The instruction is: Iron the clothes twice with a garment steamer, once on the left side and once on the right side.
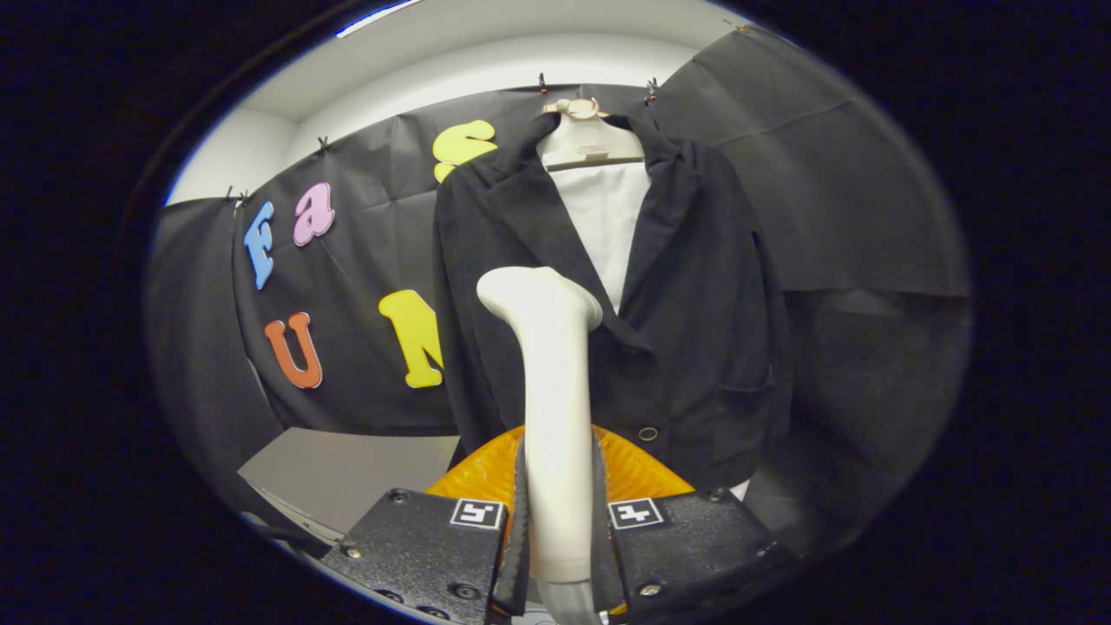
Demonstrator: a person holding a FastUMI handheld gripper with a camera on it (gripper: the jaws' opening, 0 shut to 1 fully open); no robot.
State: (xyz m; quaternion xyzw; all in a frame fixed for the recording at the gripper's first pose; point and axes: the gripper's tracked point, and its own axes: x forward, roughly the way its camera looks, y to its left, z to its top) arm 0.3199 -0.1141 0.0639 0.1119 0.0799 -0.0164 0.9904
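Steamer (pixel 555 408): rigid, smooth, likely light; pinched at mid-handle between both fingers of gripper (pixel 558 529), head raised just short of jacket front. Best held at handle, as now. Jacket (pixel 686 286): soft, limp, hung on mannequin (pixel 588 139) beyond fingers. Gripper level, pointed forward at lower lapel.

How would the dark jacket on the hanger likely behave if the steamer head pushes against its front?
The dark jacket hangs from a hanger, so it would probably swing back rather than resist. Its drooping lapels suggest soft, floppy cloth that may fold under pressure. The gripper, jaws shut on the steamer, might need slow strokes.
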